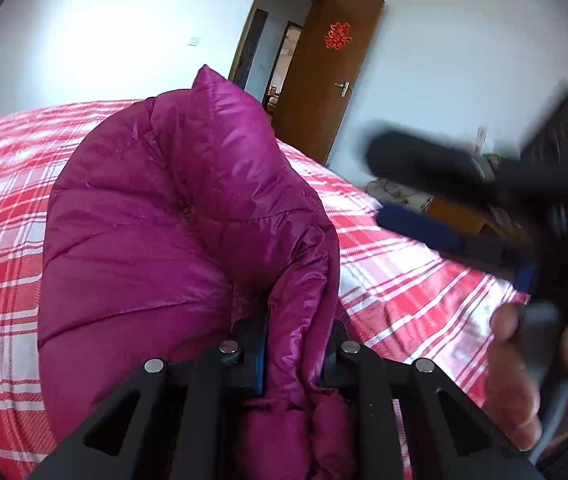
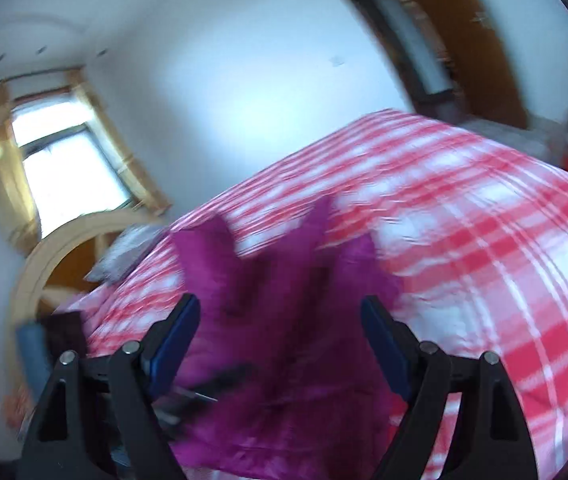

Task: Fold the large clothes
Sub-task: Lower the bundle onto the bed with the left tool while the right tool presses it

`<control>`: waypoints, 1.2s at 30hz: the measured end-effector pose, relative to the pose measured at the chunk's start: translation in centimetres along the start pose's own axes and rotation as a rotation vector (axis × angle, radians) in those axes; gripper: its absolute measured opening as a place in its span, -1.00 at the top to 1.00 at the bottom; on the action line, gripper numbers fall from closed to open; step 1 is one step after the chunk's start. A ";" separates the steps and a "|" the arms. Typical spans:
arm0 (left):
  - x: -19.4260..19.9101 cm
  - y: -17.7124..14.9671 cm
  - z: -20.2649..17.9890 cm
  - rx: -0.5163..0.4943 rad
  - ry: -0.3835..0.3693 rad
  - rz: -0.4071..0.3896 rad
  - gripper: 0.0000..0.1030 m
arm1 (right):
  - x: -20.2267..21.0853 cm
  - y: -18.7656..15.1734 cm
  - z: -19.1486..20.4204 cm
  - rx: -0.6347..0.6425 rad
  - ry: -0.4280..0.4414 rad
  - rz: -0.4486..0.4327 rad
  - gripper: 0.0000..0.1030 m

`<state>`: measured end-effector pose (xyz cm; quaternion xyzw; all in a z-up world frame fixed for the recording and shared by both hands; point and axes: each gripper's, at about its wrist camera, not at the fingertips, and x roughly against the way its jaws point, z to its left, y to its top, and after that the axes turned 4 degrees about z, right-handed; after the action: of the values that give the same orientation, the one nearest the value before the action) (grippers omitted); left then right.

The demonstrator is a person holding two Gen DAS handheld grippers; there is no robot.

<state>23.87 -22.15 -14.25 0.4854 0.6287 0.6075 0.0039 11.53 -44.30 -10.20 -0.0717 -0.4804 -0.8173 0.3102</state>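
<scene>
A shiny magenta puffer jacket (image 1: 156, 216) bulges up over the red-and-white checked bed (image 1: 4, 208). My left gripper (image 1: 295, 344) is shut on a bunched fold of the jacket, which runs down between its fingers. The right gripper (image 1: 411, 192) shows blurred at the right of the left wrist view, held in a hand (image 1: 523, 368), its two fingers spread apart. In the blurred right wrist view, my right gripper (image 2: 280, 320) stands open above the jacket (image 2: 284, 340), with nothing pressed between its blue pads (image 2: 176, 336).
The checked bed (image 2: 483, 220) fills most of both views. A brown door (image 1: 323, 80) stands open at the back wall. A window with curtains (image 2: 68, 168) and a wooden headboard (image 2: 44, 264) lie to the left. Clutter (image 1: 403, 196) sits on the floor past the bed's right edge.
</scene>
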 end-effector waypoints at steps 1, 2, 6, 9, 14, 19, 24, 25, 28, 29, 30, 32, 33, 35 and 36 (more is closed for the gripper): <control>-0.1 -0.1 -0.1 -0.009 0.006 -0.001 0.66 | -1.0 0.6 0.6 0.023 0.023 0.041 -0.65; -0.2 -0.3 -0.2 -0.018 0.012 -0.001 0.66 | -1.7 0.9 1.1 0.038 0.024 0.065 -0.63; -0.2 -0.5 -0.9 -0.056 0.040 -0.009 0.64 | -5.3 1.1 2.0 0.085 0.025 0.188 -0.13; 0.9 -0.5 -1.5 -0.069 0.071 -0.007 0.52 | -7.1 0.0 2.0 0.085 0.003 0.254 0.55; 6.2 -0.8 -3.1 -0.138 0.066 -0.107 -0.24 | -6.2 0.3 -0.1 0.033 -0.024 0.226 0.72; 9.9 -0.6 -0.8 -0.135 0.125 -0.245 -0.72 | -6.8 0.7 -1.8 0.026 -0.087 0.242 0.72; 3.0 -0.6 4.5 -0.041 0.287 -0.041 -0.73 | -7.3 0.3 -3.5 0.000 -0.153 0.259 0.62; 1.9 -0.8 5.4 -0.016 0.262 -0.025 -0.73 | -7.2 0.3 -3.6 -0.012 -0.169 0.260 0.61; 1.6 -1.4 5.7 0.014 0.250 -0.049 -0.73 | -6.1 0.8 -2.7 -0.020 -0.274 0.248 0.35; 1.6 -1.3 5.4 0.001 0.258 -0.052 -0.73 | -5.5 1.1 -2.1 -0.019 -0.305 0.234 0.34; 1.5 -1.3 5.1 -0.014 0.264 -0.054 -0.73 | -4.7 1.6 -1.4 -0.018 -0.341 0.210 0.34; 1.0 -1.7 4.8 -0.028 0.269 -0.055 -0.73 | -2.9 2.9 0.5 -0.024 -0.368 0.140 0.33; 0.8 -1.7 4.7 -0.028 0.269 -0.055 -0.73 | -1.9 3.8 1.7 -0.036 -0.353 0.094 0.22; 0.5 -1.5 4.6 -0.029 0.269 -0.055 -0.73 | -1.2 5.0 3.5 -0.062 -0.262 0.024 -0.03; 0.4 -1.5 4.6 -0.033 0.272 -0.054 -0.73 | -1.2 5.2 4.2 -0.081 -0.196 -0.003 -0.22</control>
<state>25.51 -18.05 -16.36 0.3815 0.6264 0.6774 -0.0570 14.72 -42.12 -4.62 -0.1630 -0.4750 -0.8255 0.2576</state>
